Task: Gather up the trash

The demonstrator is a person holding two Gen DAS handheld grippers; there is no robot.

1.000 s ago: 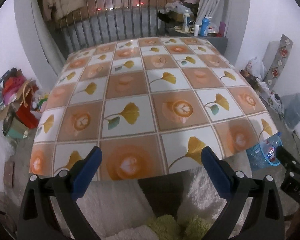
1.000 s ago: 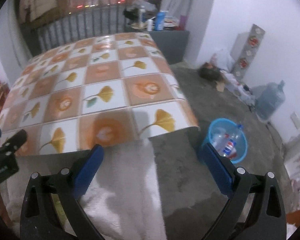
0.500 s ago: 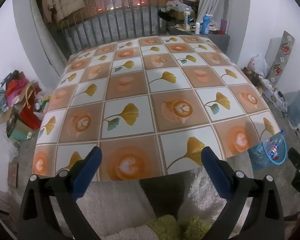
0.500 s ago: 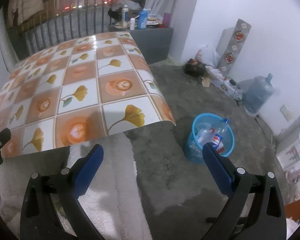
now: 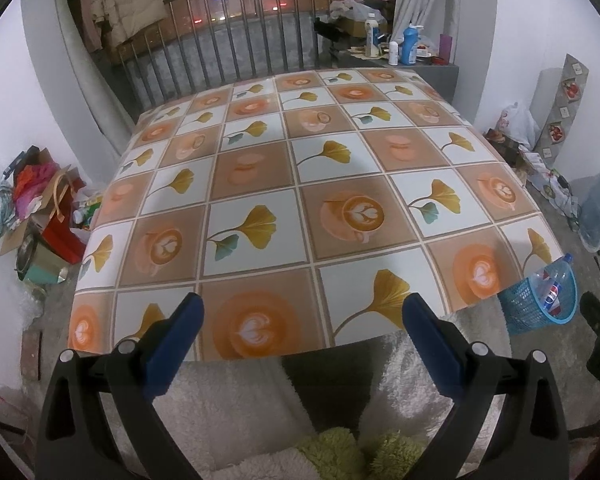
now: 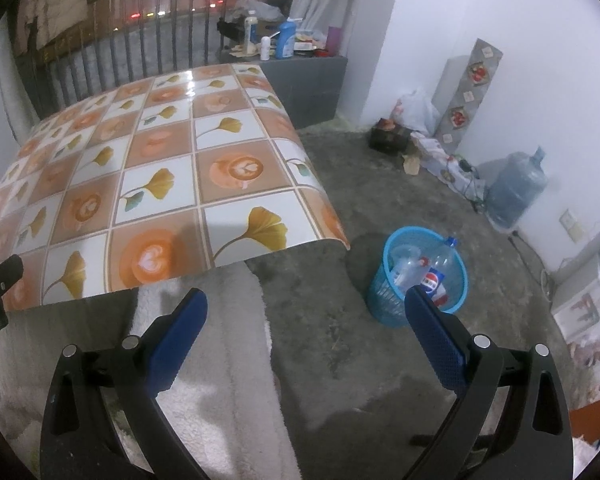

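Moved: right gripper (image 6: 306, 320) swung right toward the basket (image 6: 384, 304).
Tongs: both apart, empty; left gripper (image 5: 302, 322) too.
Trash: bottles (image 6: 434, 276) sat in basket, floor right.
Handling: light, slippery; grip the neck.

One round blue plastic mesh wastebasket (image 6: 414, 300) stands on the floor, holding two clear plastic bottles (image 6: 436, 272). One large blue water jug (image 6: 516, 192) sits by the wall. One table covered in an orange-and-white tiled cloth (image 5: 300, 208) fills the room.
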